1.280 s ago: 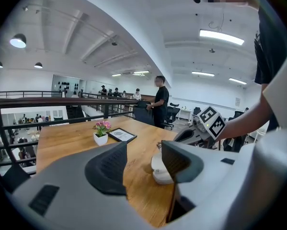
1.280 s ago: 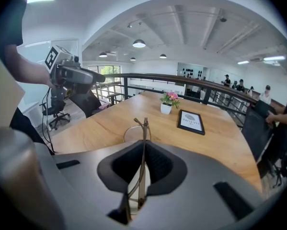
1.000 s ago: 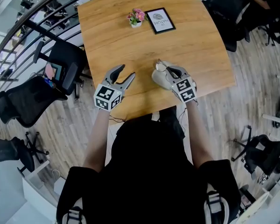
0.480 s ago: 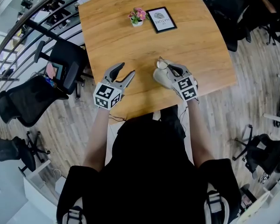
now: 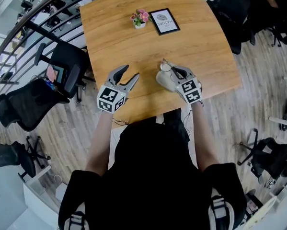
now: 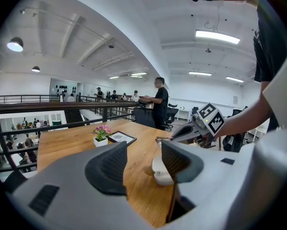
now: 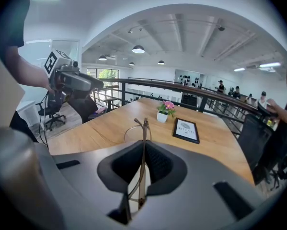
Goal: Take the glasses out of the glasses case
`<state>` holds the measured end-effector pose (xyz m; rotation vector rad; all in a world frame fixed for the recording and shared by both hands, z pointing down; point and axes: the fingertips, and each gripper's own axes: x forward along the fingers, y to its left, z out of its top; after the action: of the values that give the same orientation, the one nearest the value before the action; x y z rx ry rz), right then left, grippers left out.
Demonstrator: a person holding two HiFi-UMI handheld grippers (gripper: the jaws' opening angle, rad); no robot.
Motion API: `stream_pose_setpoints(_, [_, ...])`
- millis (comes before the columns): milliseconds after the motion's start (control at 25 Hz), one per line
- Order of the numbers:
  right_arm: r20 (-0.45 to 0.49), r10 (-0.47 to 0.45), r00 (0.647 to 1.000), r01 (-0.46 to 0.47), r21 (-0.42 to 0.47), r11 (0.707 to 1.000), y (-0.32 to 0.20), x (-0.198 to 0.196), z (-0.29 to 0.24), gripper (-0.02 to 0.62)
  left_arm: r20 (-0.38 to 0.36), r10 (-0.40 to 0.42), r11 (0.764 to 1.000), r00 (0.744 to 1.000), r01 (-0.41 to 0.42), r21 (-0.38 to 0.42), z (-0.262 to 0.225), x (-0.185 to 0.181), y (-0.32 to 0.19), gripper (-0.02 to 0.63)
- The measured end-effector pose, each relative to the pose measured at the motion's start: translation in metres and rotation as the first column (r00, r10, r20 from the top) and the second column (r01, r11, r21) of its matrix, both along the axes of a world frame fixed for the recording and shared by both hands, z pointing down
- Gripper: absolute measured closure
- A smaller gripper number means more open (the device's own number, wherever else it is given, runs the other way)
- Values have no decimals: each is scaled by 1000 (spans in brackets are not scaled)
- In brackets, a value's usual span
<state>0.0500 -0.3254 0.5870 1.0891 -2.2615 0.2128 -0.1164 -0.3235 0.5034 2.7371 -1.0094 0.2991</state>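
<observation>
My right gripper (image 5: 176, 71) is shut on thin wire-framed glasses (image 5: 165, 66), pinched edge-on between its pads and held just above the table. In the right gripper view the glasses (image 7: 142, 128) stick out forward from the closed jaws (image 7: 142, 164), one round lens showing. Under that gripper the pale grey glasses case (image 5: 164, 82) lies on the wooden table (image 5: 114, 37). The left gripper view also shows the case (image 6: 160, 172) low on the table. My left gripper (image 5: 128, 74) stands open to the left of the case, with nothing between its fingers (image 6: 109, 169).
A small white pot of pink flowers (image 5: 139, 18) and a black framed card (image 5: 164, 21) stand at the table's far side. Black office chairs (image 5: 62, 66) and a railing are off the left edge. More chairs (image 5: 229, 8) stand at the right.
</observation>
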Motion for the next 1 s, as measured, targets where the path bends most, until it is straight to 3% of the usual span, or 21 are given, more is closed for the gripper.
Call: stream_pose_setpoints(1000, [-9,-5,1000,5,-2,1000,6,1,4,574,10,-13,1000,1000,13,3,1,-3,3,368])
